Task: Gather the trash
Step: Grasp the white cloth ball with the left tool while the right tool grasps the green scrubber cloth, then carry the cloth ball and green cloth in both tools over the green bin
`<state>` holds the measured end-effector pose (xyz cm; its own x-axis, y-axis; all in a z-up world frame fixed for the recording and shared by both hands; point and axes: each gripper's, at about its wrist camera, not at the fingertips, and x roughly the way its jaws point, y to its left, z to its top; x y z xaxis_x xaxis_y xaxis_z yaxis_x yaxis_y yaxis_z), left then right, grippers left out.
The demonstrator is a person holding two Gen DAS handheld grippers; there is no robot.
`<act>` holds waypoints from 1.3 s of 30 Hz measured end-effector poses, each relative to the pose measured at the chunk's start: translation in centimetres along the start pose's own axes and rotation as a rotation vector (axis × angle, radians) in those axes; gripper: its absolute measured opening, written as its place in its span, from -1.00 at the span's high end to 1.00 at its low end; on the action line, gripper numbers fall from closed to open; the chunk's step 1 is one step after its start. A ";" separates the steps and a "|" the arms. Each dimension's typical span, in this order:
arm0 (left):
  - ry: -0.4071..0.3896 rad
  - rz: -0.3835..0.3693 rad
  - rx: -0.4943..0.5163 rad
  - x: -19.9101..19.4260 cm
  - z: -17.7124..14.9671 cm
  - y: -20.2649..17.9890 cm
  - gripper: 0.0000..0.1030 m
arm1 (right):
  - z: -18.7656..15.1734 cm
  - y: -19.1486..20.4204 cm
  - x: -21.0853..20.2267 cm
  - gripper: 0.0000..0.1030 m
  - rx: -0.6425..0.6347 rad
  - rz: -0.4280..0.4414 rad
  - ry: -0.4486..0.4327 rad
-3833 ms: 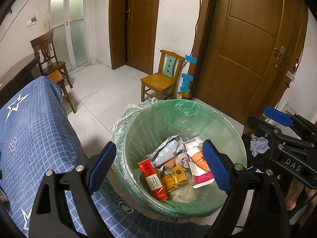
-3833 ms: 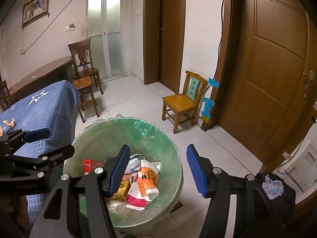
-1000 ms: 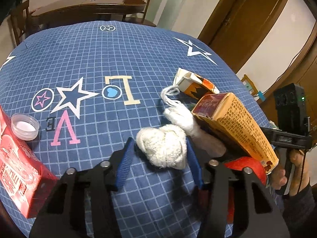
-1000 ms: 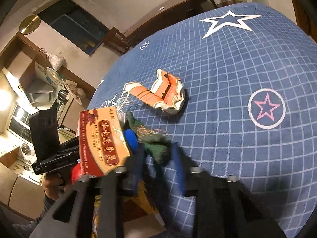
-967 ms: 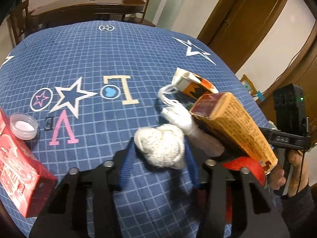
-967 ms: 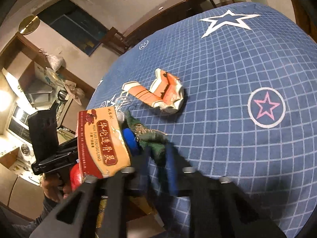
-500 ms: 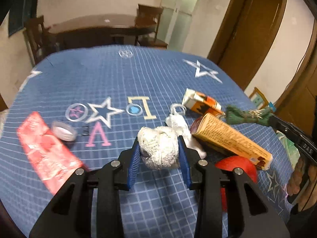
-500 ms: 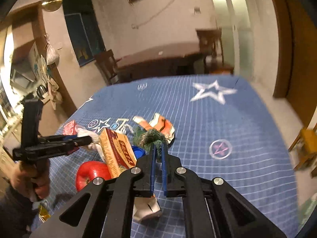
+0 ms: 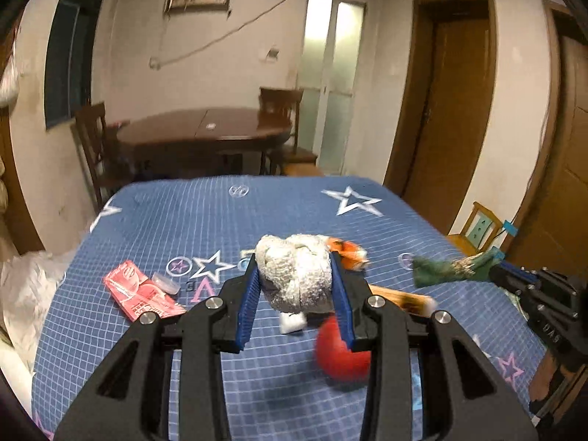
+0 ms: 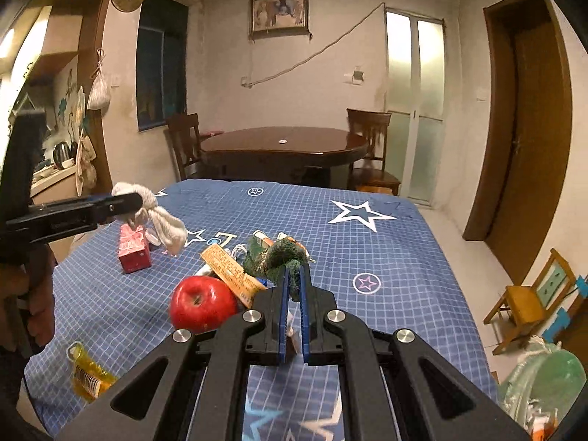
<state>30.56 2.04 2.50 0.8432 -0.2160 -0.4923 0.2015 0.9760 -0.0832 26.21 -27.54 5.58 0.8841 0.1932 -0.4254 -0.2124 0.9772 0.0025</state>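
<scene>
My left gripper [image 9: 296,296] clamps the white rag [image 9: 294,275]; my right gripper [image 10: 293,299] pinches the green scrap [image 10: 281,255]. Both hang above the tablecloth [image 10: 386,257]. I'd keep both grips firm, carrying them past its right edge to the bin [image 10: 544,382].

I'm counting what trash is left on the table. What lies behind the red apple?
Behind the red apple an orange printed box lies on the blue tablecloth. Its lower end is covered by the apple; whatever is further behind cannot be made out.
</scene>
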 end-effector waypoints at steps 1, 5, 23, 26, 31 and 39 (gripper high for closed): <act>-0.005 -0.012 0.010 -0.4 -0.1 -0.8 0.33 | -0.2 0.1 -0.7 0.88 -0.004 -0.009 -0.006; -0.025 -0.038 0.056 -1.5 -0.4 -4.1 0.33 | -0.7 0.1 -3.8 0.88 -0.032 -0.054 -0.031; -0.081 -0.171 0.173 -3.2 -0.6 -16.2 0.33 | -1.7 -7.0 -14.5 0.88 -0.016 -0.245 -0.079; -0.077 -0.190 0.190 -3.0 -0.8 -18.2 0.33 | -2.0 -8.4 -16.1 0.88 -0.006 -0.276 -0.079; -0.060 -0.222 0.215 -2.2 -1.2 -21.1 0.33 | -2.9 -10.8 -18.7 0.88 0.006 -0.328 -0.071; -0.036 -0.270 0.252 -1.3 -1.7 -25.3 0.33 | -4.5 -15.6 -21.8 0.88 0.035 -0.397 -0.048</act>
<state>23.49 -22.33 3.81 0.7589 -0.4705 -0.4502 0.5322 0.8465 0.0124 8.34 -47.40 10.79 0.9133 -0.1971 -0.3565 0.1634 0.9789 -0.1227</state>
